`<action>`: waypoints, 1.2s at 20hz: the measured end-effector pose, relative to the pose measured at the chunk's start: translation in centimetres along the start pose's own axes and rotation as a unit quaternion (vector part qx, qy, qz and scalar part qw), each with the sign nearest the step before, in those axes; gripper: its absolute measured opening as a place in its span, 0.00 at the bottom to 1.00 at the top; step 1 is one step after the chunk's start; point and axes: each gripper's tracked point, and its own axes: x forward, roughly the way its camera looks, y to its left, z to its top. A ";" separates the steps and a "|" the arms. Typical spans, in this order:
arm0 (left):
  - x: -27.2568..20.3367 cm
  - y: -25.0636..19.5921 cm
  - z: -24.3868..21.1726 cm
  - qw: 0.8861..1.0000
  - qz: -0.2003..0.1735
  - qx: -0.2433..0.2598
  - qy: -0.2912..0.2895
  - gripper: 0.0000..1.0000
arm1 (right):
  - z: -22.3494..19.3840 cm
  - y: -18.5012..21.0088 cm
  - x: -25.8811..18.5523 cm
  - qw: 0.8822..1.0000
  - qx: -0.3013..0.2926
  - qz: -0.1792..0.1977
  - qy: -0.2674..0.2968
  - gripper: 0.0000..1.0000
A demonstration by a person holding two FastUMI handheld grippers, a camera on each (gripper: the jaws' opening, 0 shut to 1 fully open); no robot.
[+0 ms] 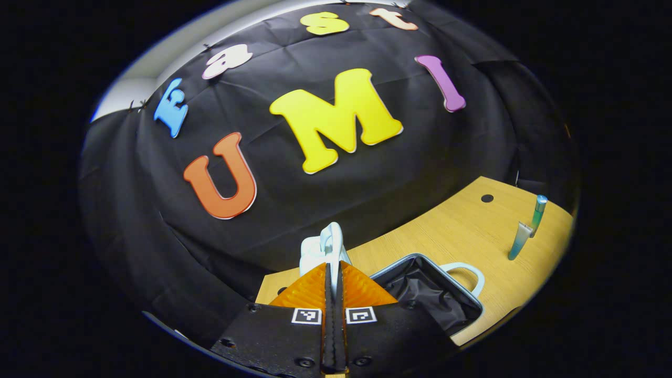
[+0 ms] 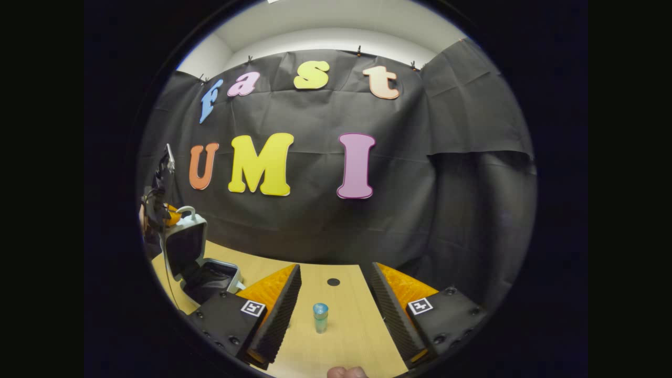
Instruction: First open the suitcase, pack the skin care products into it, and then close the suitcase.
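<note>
Opening is done: the suitcase (image 2: 202, 262) stands open at the desk's (image 2: 346, 325) left end, its lid handle (image 1: 331, 241) clamped in the left gripper's (image 1: 332, 273) jaws. The skin care tube (image 2: 320, 317) stands unpacked on the desk between the right gripper's (image 2: 333, 302) released jaws; packing and closing remain.

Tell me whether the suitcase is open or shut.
Open. The right gripper view shows the suitcase with its lid raised upright and the dark lined base exposed; the left hand-held gripper grips the lid's handle.
</note>
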 end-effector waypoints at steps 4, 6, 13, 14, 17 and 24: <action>-0.3 6.7 -2.9 0.998 0.040 -0.051 0.003 0.03 | 0.3 3.1 0.4 0.999 -0.019 0.029 0.004 0.80; 0.2 9.5 -5.2 0.995 0.053 -0.084 0.003 0.03 | 0.4 4.5 0.7 0.999 -0.029 0.044 0.004 0.80; 2.0 16.8 -16.3 0.984 0.068 -0.165 0.023 0.03 | 1.2 9.8 0.8 0.991 -0.081 0.106 -0.003 0.80; 2.4 17.3 -18.4 0.981 0.066 -0.178 0.032 0.03 | 1.2 10.2 0.9 0.991 -0.082 0.108 -0.006 0.80; 4.0 17.8 -23.6 0.964 0.057 -0.255 0.044 0.03 | 0.9 11.9 1.0 0.988 -0.096 0.119 -0.004 0.80; 8.0 15.8 -31.9 0.919 0.004 -0.383 0.097 0.03 | -0.2 13.8 2.6 0.984 -0.130 0.121 0.020 0.80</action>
